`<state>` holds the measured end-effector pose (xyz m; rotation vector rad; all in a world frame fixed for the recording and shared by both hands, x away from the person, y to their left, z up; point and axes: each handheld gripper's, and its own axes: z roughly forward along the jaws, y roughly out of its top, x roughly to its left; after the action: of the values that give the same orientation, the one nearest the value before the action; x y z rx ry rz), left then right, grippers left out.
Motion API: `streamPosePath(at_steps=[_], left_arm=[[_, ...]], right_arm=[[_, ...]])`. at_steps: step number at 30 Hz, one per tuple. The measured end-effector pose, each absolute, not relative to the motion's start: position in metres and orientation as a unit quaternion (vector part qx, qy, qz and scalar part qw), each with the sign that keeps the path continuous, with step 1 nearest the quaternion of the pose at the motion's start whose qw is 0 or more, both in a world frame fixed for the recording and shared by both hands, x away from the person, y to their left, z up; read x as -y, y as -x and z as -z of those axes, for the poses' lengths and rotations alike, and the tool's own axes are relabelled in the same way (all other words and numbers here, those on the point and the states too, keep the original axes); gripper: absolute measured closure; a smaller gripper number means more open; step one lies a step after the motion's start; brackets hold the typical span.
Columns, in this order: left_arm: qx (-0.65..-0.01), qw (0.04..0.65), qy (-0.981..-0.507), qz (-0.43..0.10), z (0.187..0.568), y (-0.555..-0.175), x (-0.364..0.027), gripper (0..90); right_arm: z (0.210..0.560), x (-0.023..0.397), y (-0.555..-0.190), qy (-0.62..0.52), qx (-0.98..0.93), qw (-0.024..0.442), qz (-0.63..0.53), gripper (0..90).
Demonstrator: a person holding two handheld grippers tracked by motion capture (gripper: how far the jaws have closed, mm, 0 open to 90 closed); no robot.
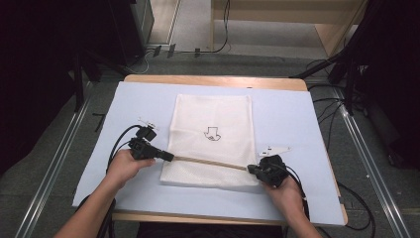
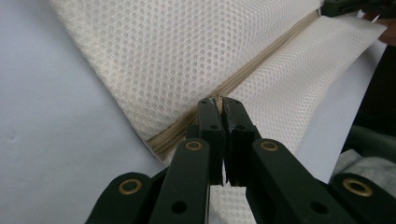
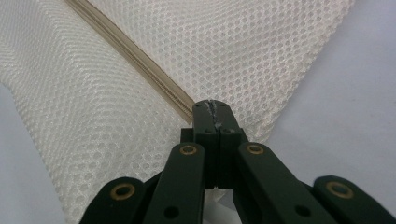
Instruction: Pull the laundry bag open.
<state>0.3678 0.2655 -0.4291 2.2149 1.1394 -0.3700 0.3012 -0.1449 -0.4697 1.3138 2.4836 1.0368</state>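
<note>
A white mesh bag (image 1: 210,139) lies flat on the pale blue table cover (image 1: 292,114). A beige zipper (image 1: 208,162) runs across its near end. My left gripper (image 1: 171,157) is at the zipper's left end, jaws shut on a small zipper pull (image 2: 217,98) at their tips (image 2: 218,100). At the zipper's right end, my right gripper (image 1: 250,169) is shut on the end of the zipper tape (image 3: 177,98), pinched between its tips (image 3: 212,105). The mesh (image 3: 261,51) spreads on both sides of the zipper line.
A small black drawing (image 1: 213,133) is printed on the middle of the bag. The wooden table edge (image 1: 218,79) shows at the far side. Cables (image 1: 327,111) and dark stands (image 1: 354,74) are on the floor to the right, and metal rails (image 1: 54,168) run along the left.
</note>
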Motion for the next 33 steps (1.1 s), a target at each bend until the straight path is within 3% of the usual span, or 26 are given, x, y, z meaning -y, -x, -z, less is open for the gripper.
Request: streamPosePath(at_steps=[33], left_arm=[[-0.446,0.305,-0.83,0.138,0.431,-0.367,-0.28,89.4]], right_arm=[[0.47,0.146,-0.302,-0.438,-0.826,0.068,-0.348,90.0]])
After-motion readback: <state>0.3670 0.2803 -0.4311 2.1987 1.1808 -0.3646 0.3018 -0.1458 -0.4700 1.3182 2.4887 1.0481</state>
